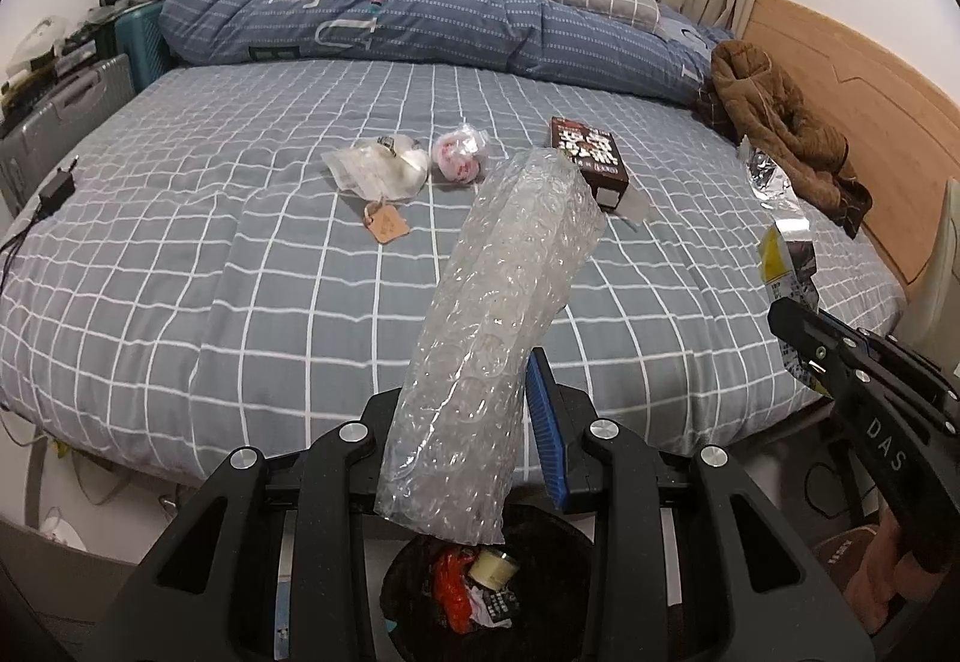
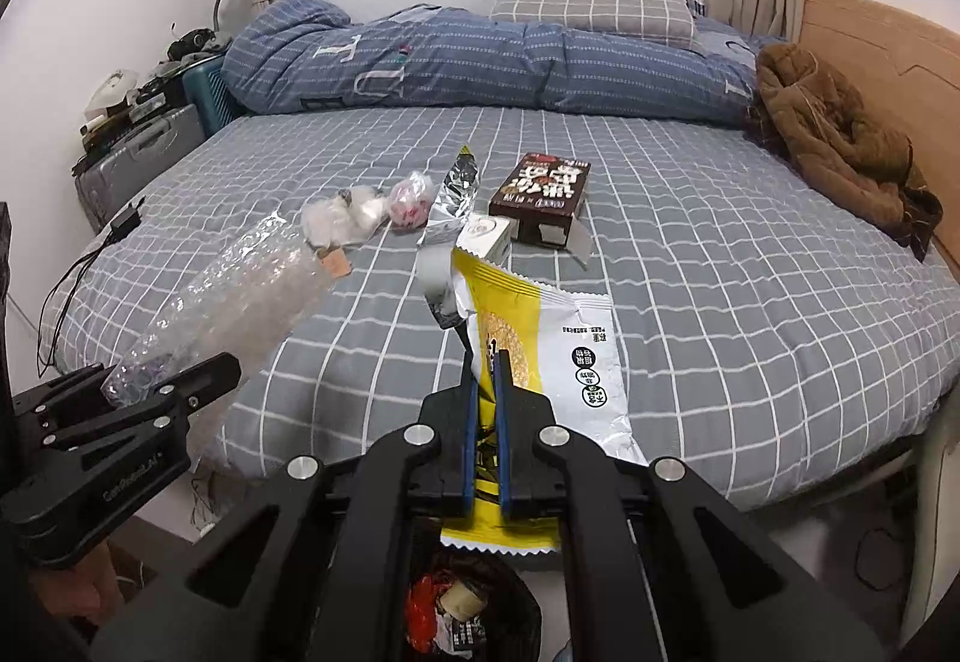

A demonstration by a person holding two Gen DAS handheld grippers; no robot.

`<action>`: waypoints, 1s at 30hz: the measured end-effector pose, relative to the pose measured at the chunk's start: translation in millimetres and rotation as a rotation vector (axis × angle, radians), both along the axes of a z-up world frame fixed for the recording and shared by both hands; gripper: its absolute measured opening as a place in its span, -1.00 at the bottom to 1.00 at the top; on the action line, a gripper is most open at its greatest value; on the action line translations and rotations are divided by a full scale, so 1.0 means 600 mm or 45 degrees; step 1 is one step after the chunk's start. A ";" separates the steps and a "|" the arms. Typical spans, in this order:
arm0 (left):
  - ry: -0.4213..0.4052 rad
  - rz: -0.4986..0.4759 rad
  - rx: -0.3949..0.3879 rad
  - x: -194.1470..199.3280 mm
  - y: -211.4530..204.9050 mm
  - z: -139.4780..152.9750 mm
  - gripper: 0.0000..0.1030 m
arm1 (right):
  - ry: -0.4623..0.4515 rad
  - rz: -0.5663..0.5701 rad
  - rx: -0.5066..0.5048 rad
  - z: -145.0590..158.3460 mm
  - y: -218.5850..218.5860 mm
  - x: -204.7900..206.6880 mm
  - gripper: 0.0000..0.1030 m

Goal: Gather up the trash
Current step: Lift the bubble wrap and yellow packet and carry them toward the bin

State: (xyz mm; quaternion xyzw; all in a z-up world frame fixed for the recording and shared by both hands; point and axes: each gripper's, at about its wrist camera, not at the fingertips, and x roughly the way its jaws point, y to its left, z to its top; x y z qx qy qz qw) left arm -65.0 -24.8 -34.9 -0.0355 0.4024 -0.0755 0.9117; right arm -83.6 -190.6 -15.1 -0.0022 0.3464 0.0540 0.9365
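My left gripper [image 1: 480,422] is clamped on a roll of bubble wrap [image 1: 498,338], which stands tilted up through the middle of the left wrist view, its lower end hanging over the black trash bin [image 1: 540,536] at the bottom edge. My right gripper [image 2: 487,410] has its blue pads pinched together on a yellow-and-silver snack wrapper [image 2: 540,356] at the centre of the right wrist view, above the same trash bin [image 2: 522,596], which holds red and white scraps. On the checked bed [image 1: 240,266] beyond, near mid-frame, I see a brown printed box [image 1: 591,152], a pink-and-white wad in clear plastic [image 1: 459,155] and, just left of it, a crumpled clear bag with a brown tag [image 1: 378,173]. A brown jacket [image 1: 780,122] lies at the right by the wooden headboard.
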 end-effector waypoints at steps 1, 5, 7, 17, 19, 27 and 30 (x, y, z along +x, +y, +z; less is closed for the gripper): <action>0.002 0.001 0.000 -0.003 0.001 -0.001 -0.38 | 0.000 0.003 -0.002 -0.001 0.002 -0.003 -0.92; 0.009 0.006 0.001 -0.019 0.003 -0.006 -0.38 | 0.004 0.008 -0.001 -0.005 0.006 -0.018 -0.92; 0.016 0.007 0.001 -0.026 0.003 -0.008 -0.38 | 0.011 0.008 0.000 -0.009 0.006 -0.024 -0.92; 0.048 0.012 0.012 -0.070 0.001 -0.021 -0.38 | 0.072 0.016 0.009 -0.036 0.013 -0.069 -0.92; 0.060 0.012 0.011 -0.080 0.002 -0.027 -0.38 | 0.087 0.016 0.012 -0.042 0.013 -0.079 -0.92; 0.115 0.035 0.013 -0.121 0.009 -0.042 -0.38 | 0.142 0.001 0.014 -0.057 0.010 -0.117 -0.92; 0.145 0.046 0.017 -0.136 0.013 -0.051 -0.38 | 0.160 -0.010 0.014 -0.059 0.006 -0.130 -0.92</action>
